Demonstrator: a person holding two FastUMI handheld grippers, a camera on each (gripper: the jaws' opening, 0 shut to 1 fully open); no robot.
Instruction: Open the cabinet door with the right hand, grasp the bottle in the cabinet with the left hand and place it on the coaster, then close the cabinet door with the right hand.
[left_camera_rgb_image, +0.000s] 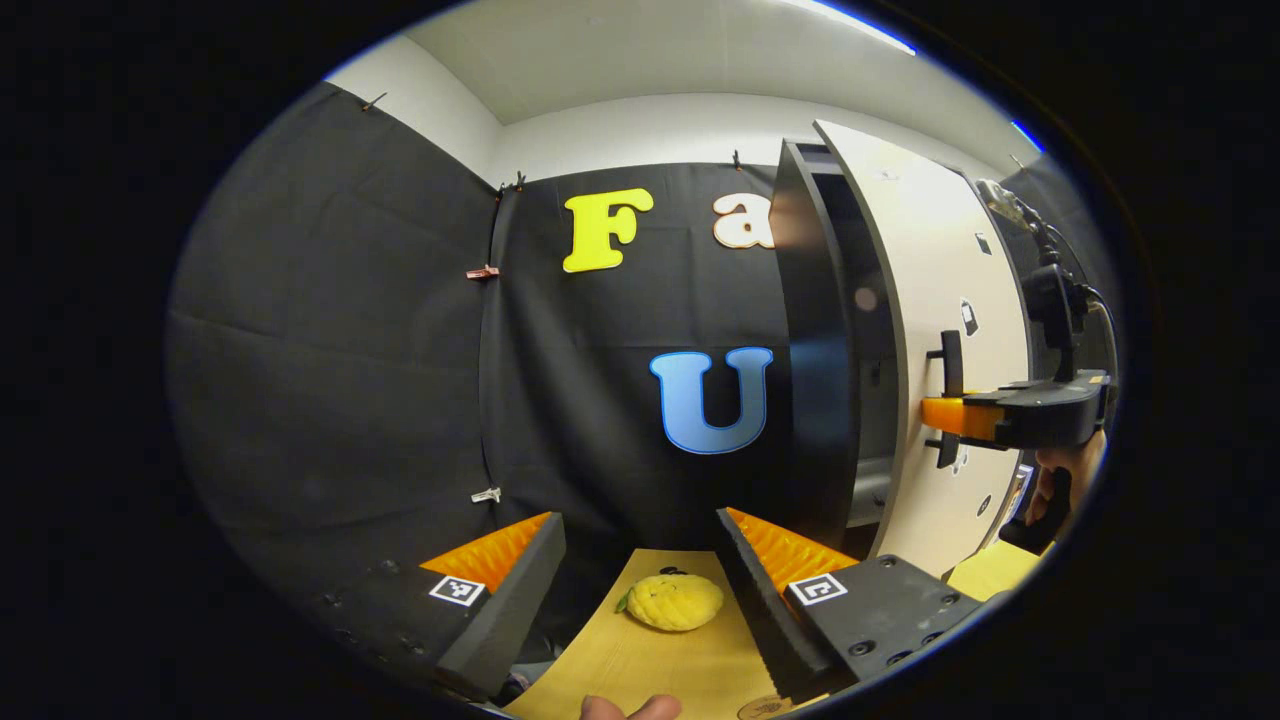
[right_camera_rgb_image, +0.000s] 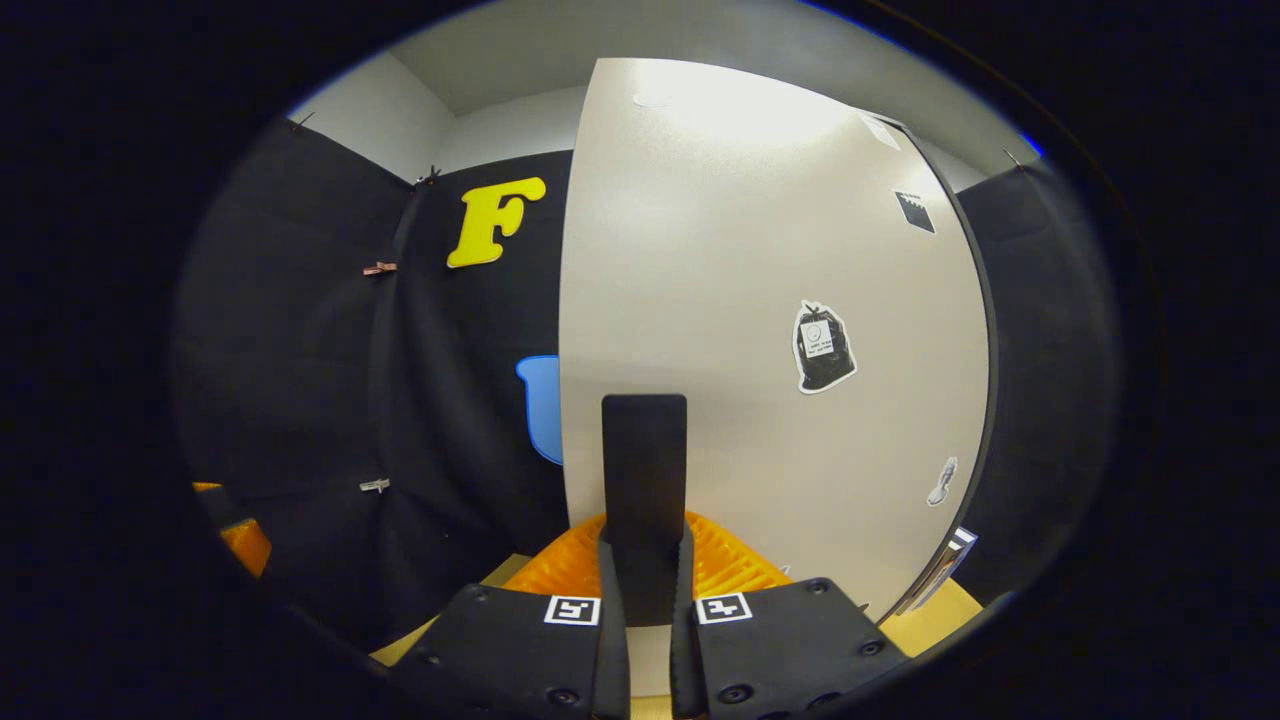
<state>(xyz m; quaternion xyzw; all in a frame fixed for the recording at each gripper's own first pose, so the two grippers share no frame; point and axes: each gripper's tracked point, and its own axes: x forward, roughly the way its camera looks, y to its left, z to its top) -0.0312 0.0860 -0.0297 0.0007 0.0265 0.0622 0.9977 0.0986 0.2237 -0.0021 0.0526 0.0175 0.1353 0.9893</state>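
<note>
The cabinet door (right_camera_rgb_image: 760, 250) is a pale panel with stickers, swung partly open. My right gripper (right_camera_rgb_image: 645, 530) is shut on the door's black vertical handle (right_camera_rgb_image: 645, 450). In the left gripper view a hand holds that right gripper (left_camera_rgb_image: 945, 412) at the handle (left_camera_rgb_image: 950, 355), and a dark gap into the cabinet (left_camera_rgb_image: 860, 330) shows between the door (left_camera_rgb_image: 930, 260) and the cabinet's dark side. My left gripper (left_camera_rgb_image: 637, 520) hovers open over the wooden table (left_camera_rgb_image: 640, 660), left of the cabinet, holding nothing. The edge of a round brown disc (left_camera_rgb_image: 765, 708), perhaps the coaster, peeks out at the bottom.
A yellow lemon-like object (left_camera_rgb_image: 675, 602) lies on the table between my left gripper's fingers, farther off. A fingertip (left_camera_rgb_image: 630, 708) shows at the bottom edge. Black cloth walls close the booth behind and to the left. My left gripper (right_camera_rgb_image: 240, 540) shows at the far left of the right gripper view.
</note>
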